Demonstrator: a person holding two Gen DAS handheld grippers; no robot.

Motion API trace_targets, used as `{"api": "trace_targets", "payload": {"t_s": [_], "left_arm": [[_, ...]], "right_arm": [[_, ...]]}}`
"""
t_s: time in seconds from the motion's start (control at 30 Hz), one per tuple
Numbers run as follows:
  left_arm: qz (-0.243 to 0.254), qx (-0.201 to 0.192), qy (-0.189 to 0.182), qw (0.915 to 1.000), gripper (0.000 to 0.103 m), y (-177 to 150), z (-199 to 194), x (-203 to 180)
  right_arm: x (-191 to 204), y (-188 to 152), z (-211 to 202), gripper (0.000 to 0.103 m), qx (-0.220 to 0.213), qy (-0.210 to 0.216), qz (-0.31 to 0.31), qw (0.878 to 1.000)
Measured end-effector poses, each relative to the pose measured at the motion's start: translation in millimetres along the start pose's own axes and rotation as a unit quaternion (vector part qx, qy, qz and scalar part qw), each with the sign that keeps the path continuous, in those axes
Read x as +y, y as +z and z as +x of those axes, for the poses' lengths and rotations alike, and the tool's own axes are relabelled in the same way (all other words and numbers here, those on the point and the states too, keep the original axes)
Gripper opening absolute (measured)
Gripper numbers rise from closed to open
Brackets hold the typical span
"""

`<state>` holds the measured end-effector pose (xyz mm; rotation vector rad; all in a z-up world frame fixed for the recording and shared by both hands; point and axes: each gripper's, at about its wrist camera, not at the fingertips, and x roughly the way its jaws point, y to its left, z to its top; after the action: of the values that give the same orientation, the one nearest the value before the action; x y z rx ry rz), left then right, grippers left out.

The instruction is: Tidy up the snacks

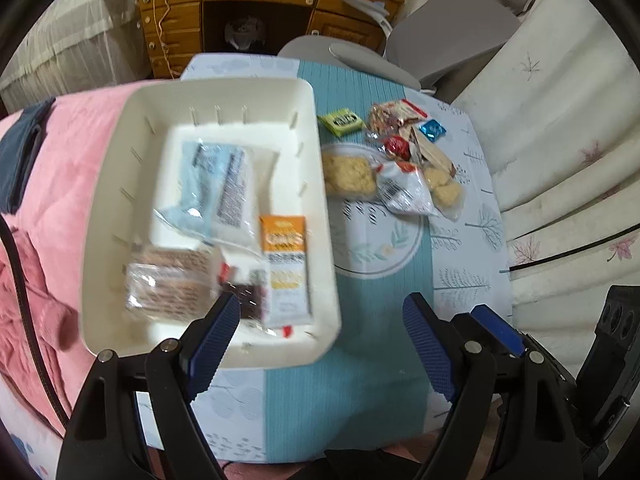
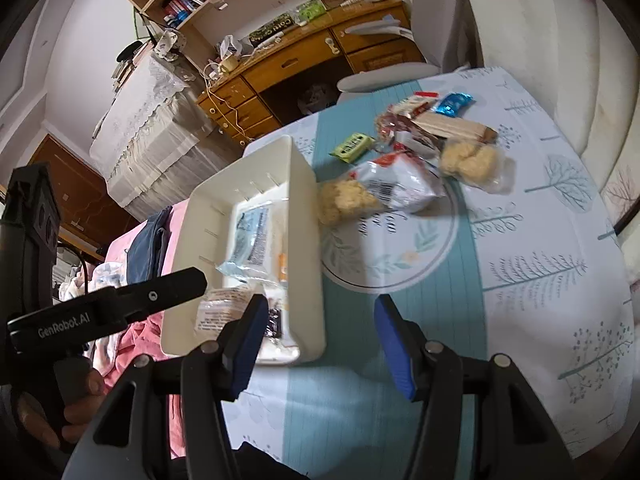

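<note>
A white plastic bin [image 1: 308, 152] [image 2: 306, 216] stands on the left of the table and holds several snack packets: a pale blue one [image 1: 216, 184], an orange-and-white one [image 1: 285, 268] and a brown cracker pack [image 1: 168, 280]. To its right lies a loose pile of snacks: a green packet [image 1: 341, 121] [image 2: 352, 146], a white bag [image 1: 404, 194] [image 2: 400, 186], yellow puffed cakes [image 1: 348, 174] [image 2: 468, 160] and a blue candy [image 1: 431, 130] [image 2: 452, 103]. My left gripper [image 1: 320, 320] hangs open over the bin's near right corner, nothing between its fingers. My right gripper [image 2: 318, 324] is open and empty beside the bin's near edge.
The table wears a blue-and-white tree-print cloth [image 2: 540, 272]. A pink blanket [image 1: 60, 160] lies left of the bin. Grey chair [image 1: 440, 32] and wooden desk [image 1: 256, 4] stand behind the table; a white padded surface [image 1: 560, 140] is on the right. A hand holds the left gripper's handle [image 2: 76, 396].
</note>
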<state>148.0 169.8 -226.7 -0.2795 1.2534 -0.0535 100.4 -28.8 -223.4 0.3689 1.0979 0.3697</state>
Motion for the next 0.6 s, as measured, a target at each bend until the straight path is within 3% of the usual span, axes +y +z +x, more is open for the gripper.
{"api": "trace_targets", "payload": {"t_s": [0.3,0.6], "left_arm": [[-0.029,0.014,0.001,0.9995,0.083,0,22,-49],[-0.062,0.039,0.018,0.9971,0.088,7,58,-84]], "right_arm": [[-49,22,-19,0.056,0.011,-0.007,-0.012,1.000],[-87,43,-16,0.056,0.022,-0.040,-0.081,0.996]]}}
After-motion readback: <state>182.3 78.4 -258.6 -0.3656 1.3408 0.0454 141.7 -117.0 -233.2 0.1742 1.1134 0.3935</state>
